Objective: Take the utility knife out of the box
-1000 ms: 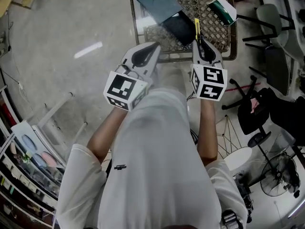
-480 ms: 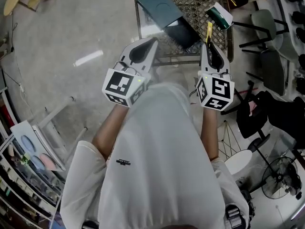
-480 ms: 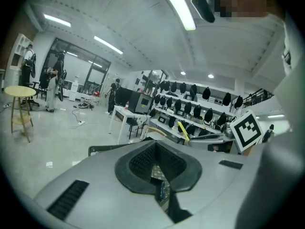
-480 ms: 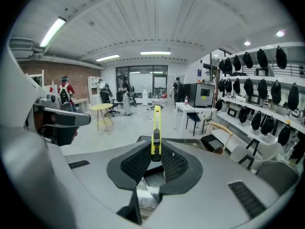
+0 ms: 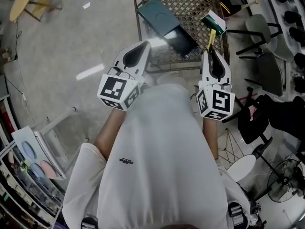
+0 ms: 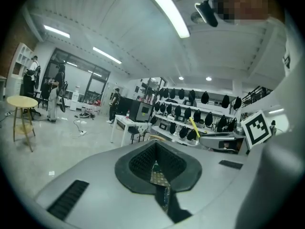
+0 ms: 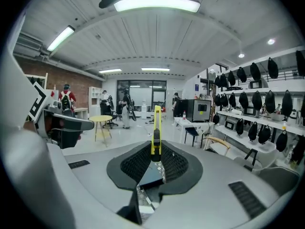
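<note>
A dark teal box (image 5: 156,14) lies on a wire-mesh table (image 5: 193,4), its black inner tray (image 5: 181,39) slid partway out. My right gripper (image 5: 210,53) is shut on a yellow utility knife (image 5: 211,36), held up over the table's near right corner. The knife (image 7: 156,128) stands straight out past the right gripper's (image 7: 155,160) tips, clear of the box. My left gripper (image 5: 144,45) hovers over the table's near left edge, jaws together and nothing between them. In the left gripper view the left gripper (image 6: 155,148) points level across the room, and the knife (image 6: 193,126) shows at the right.
A small green-and-white carton (image 5: 214,22) lies on the mesh near the knife. Chairs (image 5: 267,56) crowd the right side, and a fan (image 5: 288,168) stands lower right. A round yellow stool (image 5: 21,1) is far left. Shelving (image 5: 28,161) runs along the lower left. People stand far off.
Both grippers have risen toward the camera and drawn slightly apart. The right gripper carries the knife higher above the table. The box has not moved.
</note>
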Demonstrator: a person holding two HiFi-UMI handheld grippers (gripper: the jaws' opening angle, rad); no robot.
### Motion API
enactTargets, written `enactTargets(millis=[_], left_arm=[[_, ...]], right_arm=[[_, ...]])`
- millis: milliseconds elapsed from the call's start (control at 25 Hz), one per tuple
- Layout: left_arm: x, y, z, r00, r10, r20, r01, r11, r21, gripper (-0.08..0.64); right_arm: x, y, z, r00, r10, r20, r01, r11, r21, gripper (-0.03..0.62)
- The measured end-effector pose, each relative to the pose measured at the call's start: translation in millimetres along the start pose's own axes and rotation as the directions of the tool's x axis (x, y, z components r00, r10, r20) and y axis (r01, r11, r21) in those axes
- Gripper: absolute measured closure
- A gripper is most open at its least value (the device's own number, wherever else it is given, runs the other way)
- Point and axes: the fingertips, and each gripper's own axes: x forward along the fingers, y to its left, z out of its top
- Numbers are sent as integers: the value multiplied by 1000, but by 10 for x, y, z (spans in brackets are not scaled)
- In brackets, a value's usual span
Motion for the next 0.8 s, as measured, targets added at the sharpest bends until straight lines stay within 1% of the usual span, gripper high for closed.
enactTargets(millis=[280, 480, 800], left_arm=[[-177, -42, 119, 999, 6, 35, -7, 999, 31, 560], [-231, -46, 117, 999, 10, 37, -11, 999, 36, 560], [-323, -47, 67, 1000, 10, 29, -12, 999, 44, 560]], right_arm=[[-167, 67, 74, 998, -8, 61, 8, 1000, 2, 538], [-230, 18, 30, 997, -29, 75, 27, 999, 39, 538], [-314, 80, 18, 995, -34, 94, 31, 999, 35, 538]])
